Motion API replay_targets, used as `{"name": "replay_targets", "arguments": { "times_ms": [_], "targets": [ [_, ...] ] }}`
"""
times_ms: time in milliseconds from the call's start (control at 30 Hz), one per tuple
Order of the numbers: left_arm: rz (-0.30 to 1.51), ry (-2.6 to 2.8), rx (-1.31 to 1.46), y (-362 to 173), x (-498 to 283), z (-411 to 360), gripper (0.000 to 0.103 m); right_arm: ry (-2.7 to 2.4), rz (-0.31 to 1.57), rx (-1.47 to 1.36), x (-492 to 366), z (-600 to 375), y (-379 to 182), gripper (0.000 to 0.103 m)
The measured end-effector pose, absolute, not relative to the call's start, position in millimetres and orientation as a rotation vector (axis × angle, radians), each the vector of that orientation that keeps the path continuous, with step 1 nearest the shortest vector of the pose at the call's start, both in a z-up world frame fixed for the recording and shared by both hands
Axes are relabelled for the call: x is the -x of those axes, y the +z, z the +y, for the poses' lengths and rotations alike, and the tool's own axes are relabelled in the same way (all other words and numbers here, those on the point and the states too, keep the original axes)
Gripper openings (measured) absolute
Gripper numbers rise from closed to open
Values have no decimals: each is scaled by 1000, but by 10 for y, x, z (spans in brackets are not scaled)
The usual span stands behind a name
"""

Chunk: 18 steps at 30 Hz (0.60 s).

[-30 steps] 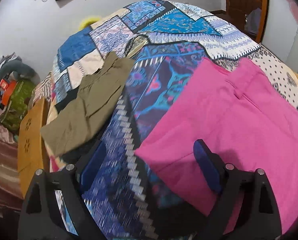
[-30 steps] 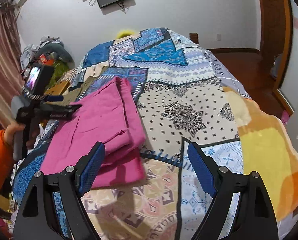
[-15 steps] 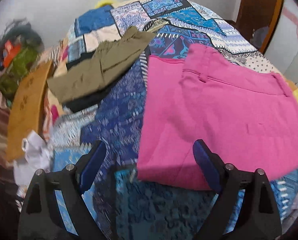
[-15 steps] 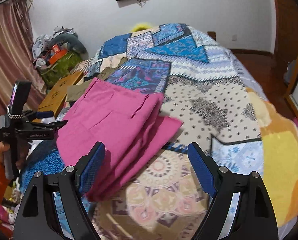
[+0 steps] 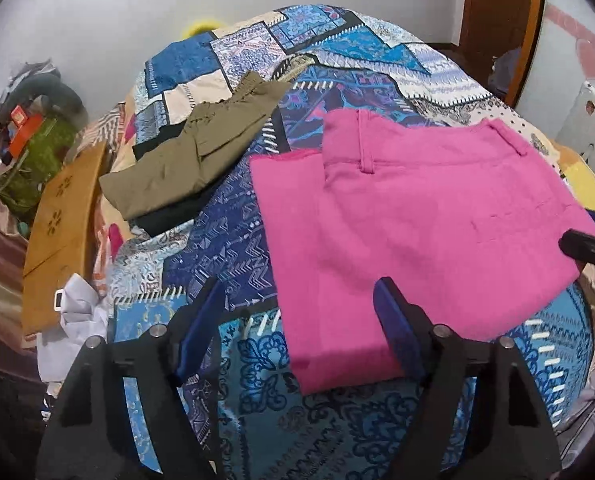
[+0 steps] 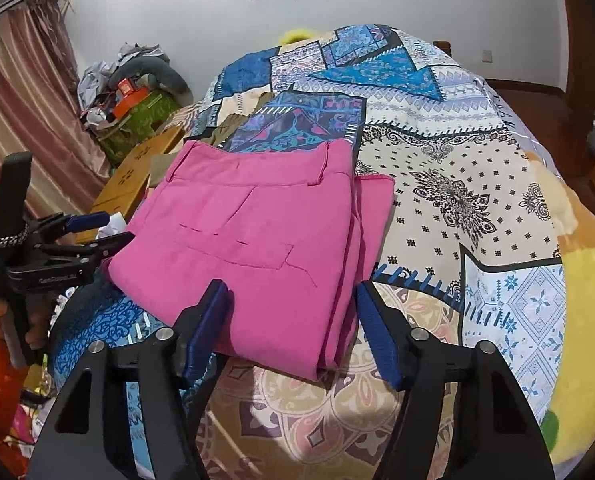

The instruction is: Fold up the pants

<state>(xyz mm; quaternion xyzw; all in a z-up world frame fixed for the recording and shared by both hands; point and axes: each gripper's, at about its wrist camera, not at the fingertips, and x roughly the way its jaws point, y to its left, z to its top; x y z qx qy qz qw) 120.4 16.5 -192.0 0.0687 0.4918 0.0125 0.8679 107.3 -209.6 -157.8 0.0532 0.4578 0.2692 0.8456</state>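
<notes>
The pink pants (image 5: 417,216) lie folded flat on the patterned quilt (image 5: 233,248), waistband away from me; they also show in the right wrist view (image 6: 257,240). My left gripper (image 5: 297,320) is open and empty, hovering at the pants' near left corner. It also shows in the right wrist view (image 6: 93,228), beside the pants' left edge. My right gripper (image 6: 293,320) is open and empty above the pants' near edge. Its tip shows at the right rim of the left wrist view (image 5: 589,246).
Folded olive pants (image 5: 193,156) rest on a dark garment at the quilt's left side. A wooden board (image 5: 61,220) and white cloth (image 5: 77,316) lie off the bed's left edge. A cluttered pile (image 6: 133,92) stands by the wall, curtain (image 6: 25,100) to the left.
Both grippers have pulled back and swung round the pants, both open throughout. The pink pants now lie flatter and squarer, with the loose lower layer tucked in.
</notes>
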Motion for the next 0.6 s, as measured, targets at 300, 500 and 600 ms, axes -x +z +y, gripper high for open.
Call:
{"name": "replay_targets", "arguments": {
  "times_ms": [300, 500, 600],
  "targets": [
    [1046, 60, -128, -1960, -1108, 379, 78, 556, 961, -119, -996, -2160, -1537, 62],
    [1002, 40, -151, -1744, -1143, 359, 78, 512, 926, -92, -1042, -2246, -1326, 62],
    [955, -16, -136, -1575, -1238, 273, 78, 540, 895, -88, -1116, -2215, -1190, 62]
  ]
}}
